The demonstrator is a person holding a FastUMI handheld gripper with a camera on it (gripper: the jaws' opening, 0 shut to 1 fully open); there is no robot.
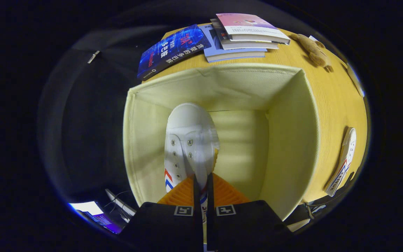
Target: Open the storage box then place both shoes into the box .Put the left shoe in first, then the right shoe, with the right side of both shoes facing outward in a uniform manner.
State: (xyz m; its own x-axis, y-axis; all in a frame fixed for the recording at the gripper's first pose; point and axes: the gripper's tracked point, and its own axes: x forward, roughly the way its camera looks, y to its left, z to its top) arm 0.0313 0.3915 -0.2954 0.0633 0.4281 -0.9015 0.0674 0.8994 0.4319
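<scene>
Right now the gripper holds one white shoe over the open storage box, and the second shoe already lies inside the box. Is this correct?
Not quite. The gripper does hold a white shoe over the open storage box, but the second shoe is not inside it. In the gripper view it lies on the wooden table, outside the box's wall.

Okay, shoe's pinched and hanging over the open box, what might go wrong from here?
The gripper is shut on only a thin edge of the white shoe, so it may slip or twist as it drops into the storage box, landing with the wrong side outward. The second shoe lies near the table's edge; a nudge might knock it off.
</scene>
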